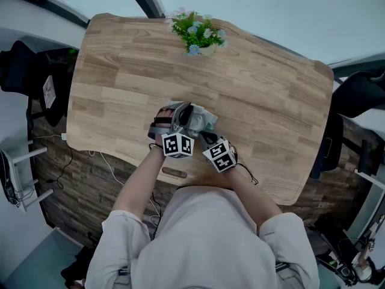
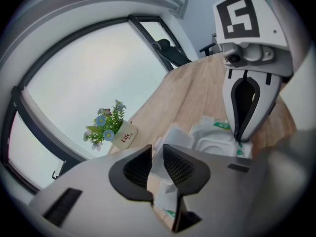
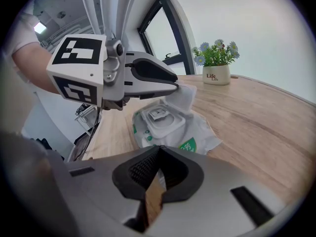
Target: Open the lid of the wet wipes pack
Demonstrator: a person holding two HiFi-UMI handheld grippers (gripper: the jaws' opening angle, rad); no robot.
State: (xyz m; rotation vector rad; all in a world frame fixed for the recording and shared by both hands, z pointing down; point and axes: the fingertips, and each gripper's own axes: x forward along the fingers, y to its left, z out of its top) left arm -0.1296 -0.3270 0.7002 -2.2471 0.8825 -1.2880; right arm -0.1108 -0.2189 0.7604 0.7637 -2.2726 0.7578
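The white wet wipes pack [image 1: 204, 120] lies near the front of the wooden table [image 1: 264, 101]. Its white flip lid [image 3: 183, 97] is raised off the round dispensing frame [image 3: 160, 120]. My left gripper [image 3: 175, 85] is shut on the lid's free edge; in its own view the lid [image 2: 177, 138] shows between and beyond the pads of the left gripper [image 2: 157, 152]. My right gripper [image 3: 159, 154] is shut on the pack's near edge, holding the pack [image 3: 192, 137] down. The left gripper view shows the right gripper [image 2: 239, 141] with its tips together on the pack's rim.
A small pot of blue and white flowers [image 1: 198, 35] stands at the table's far edge, also in view as a pot [image 3: 217, 73]. Dark chairs [image 1: 24, 71] sit beside the table, and a large window lies beyond it.
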